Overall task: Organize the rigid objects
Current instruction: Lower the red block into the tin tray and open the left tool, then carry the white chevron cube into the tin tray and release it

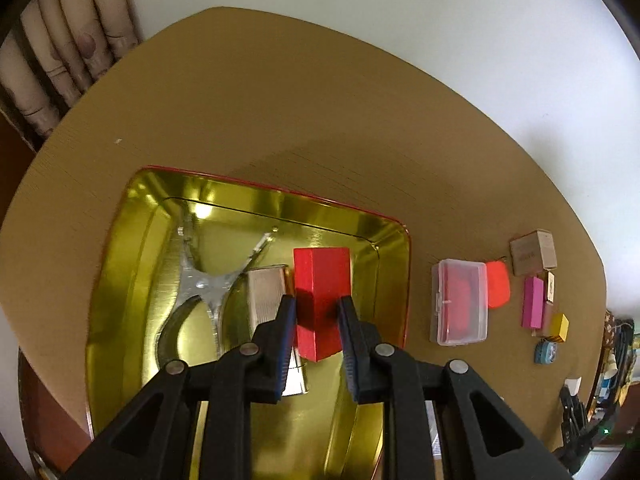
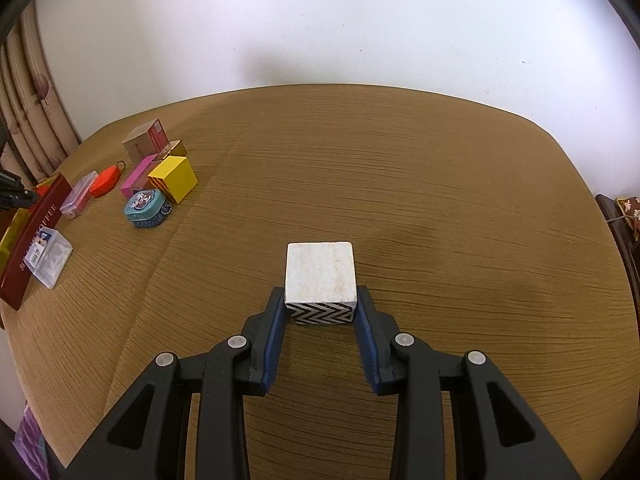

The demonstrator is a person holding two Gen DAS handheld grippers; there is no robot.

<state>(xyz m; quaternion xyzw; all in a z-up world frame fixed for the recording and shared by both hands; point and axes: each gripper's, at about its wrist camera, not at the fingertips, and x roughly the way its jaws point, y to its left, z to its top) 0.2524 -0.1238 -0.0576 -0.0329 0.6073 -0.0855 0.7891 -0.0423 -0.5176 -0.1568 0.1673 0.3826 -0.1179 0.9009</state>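
My left gripper (image 1: 317, 307) is shut on a red block (image 1: 320, 300) and holds it over a gold tin tray (image 1: 392, 248) with a red rim. In the tray lie a metal plier-like tool (image 1: 206, 284) and a silver box (image 1: 266, 296). My right gripper (image 2: 320, 300) is shut on a white cube with a black zigzag side (image 2: 320, 276), at or just above the brown table (image 2: 440, 200). A row of small items lies on the table: a clear case with red contents (image 1: 460, 304), an orange-red tag (image 1: 498, 284), a pink block (image 1: 533, 307) and a yellow cube (image 2: 174, 178).
A brown carton (image 2: 142, 142), a blue tin (image 2: 145, 204), a clear plastic box (image 2: 49, 258) and the dark red tin side (image 2: 32, 236) lie at the left in the right wrist view. A white wall stands behind the table. Curtains (image 1: 60, 48) hang at the left.
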